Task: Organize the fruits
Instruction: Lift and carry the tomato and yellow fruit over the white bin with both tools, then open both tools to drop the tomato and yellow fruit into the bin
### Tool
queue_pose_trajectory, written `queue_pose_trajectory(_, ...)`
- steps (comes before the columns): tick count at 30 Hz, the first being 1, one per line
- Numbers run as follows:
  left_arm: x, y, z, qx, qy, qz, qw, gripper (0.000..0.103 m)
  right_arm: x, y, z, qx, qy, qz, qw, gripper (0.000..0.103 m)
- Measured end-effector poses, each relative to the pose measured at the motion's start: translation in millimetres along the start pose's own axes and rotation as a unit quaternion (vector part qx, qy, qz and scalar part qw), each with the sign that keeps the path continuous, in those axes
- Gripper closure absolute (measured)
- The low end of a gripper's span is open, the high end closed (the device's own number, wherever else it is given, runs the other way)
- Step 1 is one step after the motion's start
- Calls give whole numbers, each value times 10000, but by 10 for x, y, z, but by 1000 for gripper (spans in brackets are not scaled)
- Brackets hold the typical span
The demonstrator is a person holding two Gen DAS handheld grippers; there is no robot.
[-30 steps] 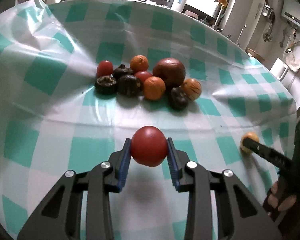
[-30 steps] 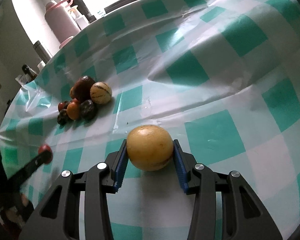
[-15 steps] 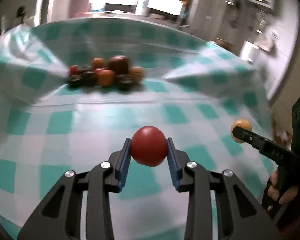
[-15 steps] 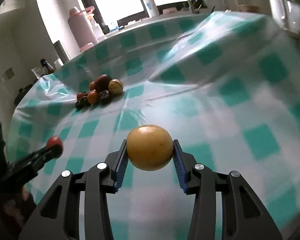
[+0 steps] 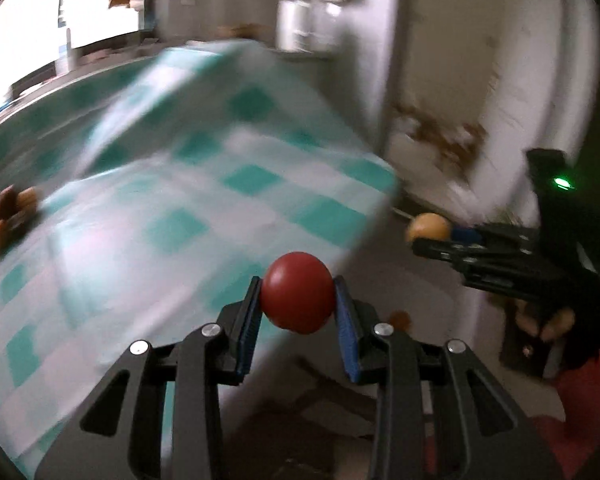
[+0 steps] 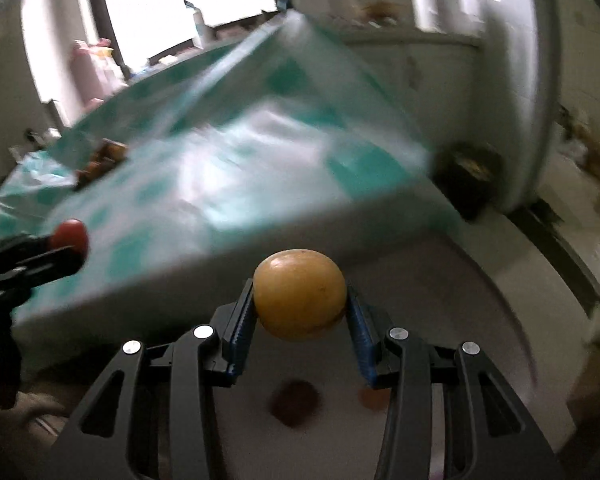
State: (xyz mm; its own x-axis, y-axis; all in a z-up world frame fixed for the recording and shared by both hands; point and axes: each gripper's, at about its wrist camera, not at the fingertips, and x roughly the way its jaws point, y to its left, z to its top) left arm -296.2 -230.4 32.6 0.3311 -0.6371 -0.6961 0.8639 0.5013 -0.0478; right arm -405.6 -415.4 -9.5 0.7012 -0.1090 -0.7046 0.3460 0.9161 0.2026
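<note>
My left gripper (image 5: 298,306) is shut on a red round fruit (image 5: 297,291) and holds it in the air past the table's right edge. My right gripper (image 6: 300,306) is shut on a yellow round fruit (image 6: 300,293), also off the table, over a grey surface. Each gripper shows in the other's view: the right one with the yellow fruit (image 5: 428,227), the left one with the red fruit (image 6: 69,235). A blurred pile of fruits (image 5: 4,216) lies far left on the checked tablecloth (image 5: 180,200); it also shows in the right wrist view (image 6: 102,160).
Below the right gripper, a dark reddish fruit (image 6: 296,402) and an orange fruit (image 6: 374,398) lie on a pale grey surface (image 6: 460,280). An orange fruit (image 5: 400,318) shows beside the left fingers. A white wall (image 5: 480,60) and a dark bin (image 6: 470,178) stand to the right.
Both grippers have swung right and away from the table with their fruits. The fruit pile has slid to the far left of both views. The views are motion-blurred.
</note>
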Motion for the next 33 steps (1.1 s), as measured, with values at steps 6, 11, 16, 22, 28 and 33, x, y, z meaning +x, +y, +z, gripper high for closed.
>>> queue_pose_trajectory(6,625,-682,-70,795,692,-444,9934,68,276,-399,-320,296,542,-476,9970,60)
queue_pose_trajectory(11,1183,-969,-268,1269,1275,-446,9827,68,496,-586,-598,456,900,-709,9924,60)
queue_pose_trajectory(16,1573,-1115,-379,1519,1648,-373,9738,68,559,-696,-783,610,1014,-776,9899,60)
queue_pose_trajectory(22,2103,-1164,-462,1533,2115,-165,9651,68,781,-731,-977,513,1483,-1201,9803,60)
queue_pose_trajectory(28,2461,-1097,-492,1359,2521,1,9581,68,1041,-616,-1031,25,1996,-1524,9679,60)
queue_pose_trajectory(33,2633,-1000,-552,1384,2728,20,9521,67,1259,-508,-1113,-415,2396,-1766,9538,60)
